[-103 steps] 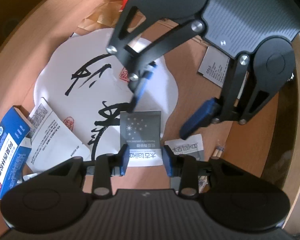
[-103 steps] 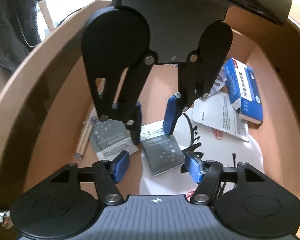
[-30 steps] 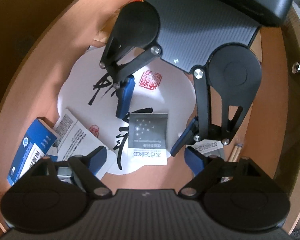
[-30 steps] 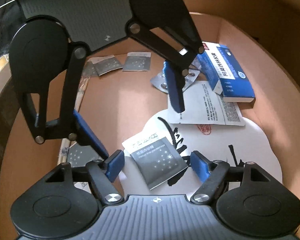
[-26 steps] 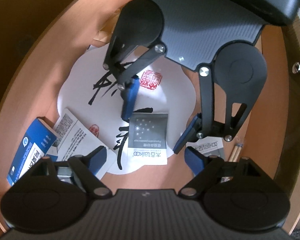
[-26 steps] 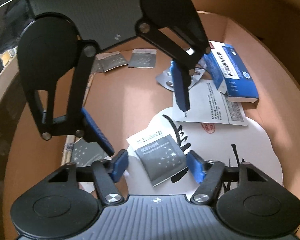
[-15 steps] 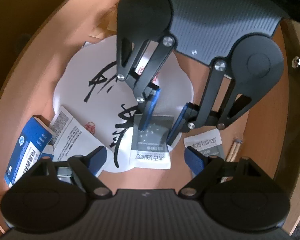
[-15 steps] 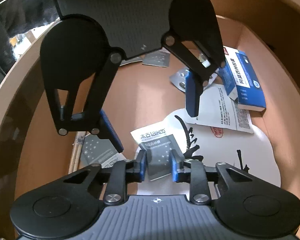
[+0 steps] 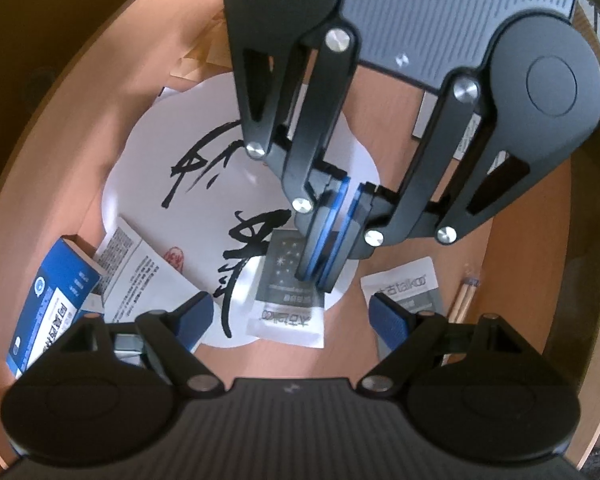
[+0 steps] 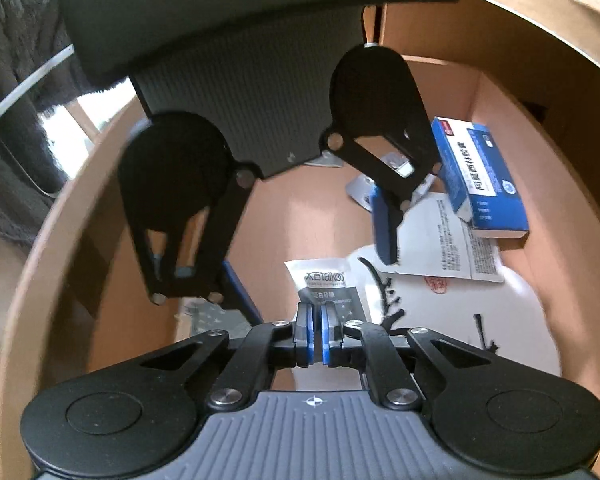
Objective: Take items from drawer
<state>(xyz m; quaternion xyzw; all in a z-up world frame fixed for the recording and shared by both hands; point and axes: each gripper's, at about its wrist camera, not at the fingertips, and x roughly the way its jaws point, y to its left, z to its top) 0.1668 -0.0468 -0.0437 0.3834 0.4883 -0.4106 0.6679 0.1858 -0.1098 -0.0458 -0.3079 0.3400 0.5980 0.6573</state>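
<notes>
The right tongs [image 10: 314,338] are pinched almost shut on the grey packet [image 10: 332,292], and their blue pads [image 10: 309,336] press on its near end. In the left view the same right tongs [image 9: 324,256] come down from above with the grey packet [image 9: 288,296] between the tips. The packet has a white end with dark letters on it, and it lies partly on the white paper with black brush writing [image 9: 204,184]. The left tongs [image 9: 290,318] are open wide and hold nothing, with one blue pad [image 9: 196,316] on each side of the packet and not touching it. A second grey packet [image 9: 404,284] lies just beside the first one on the bare brown floor of the drawer [image 9: 512,240]. Two thin wooden sticks [image 9: 466,294] lie near that second packet. On the other side, a blue and white box [image 9: 52,304] sits by the drawer wall. A folded white leaflet [image 9: 140,272] with small print lies between the box and the big paper. In the right view a silver pill sheet [image 10: 360,192] shows past the left tongs [image 10: 312,248], close to the blue box [image 10: 480,176].
</notes>
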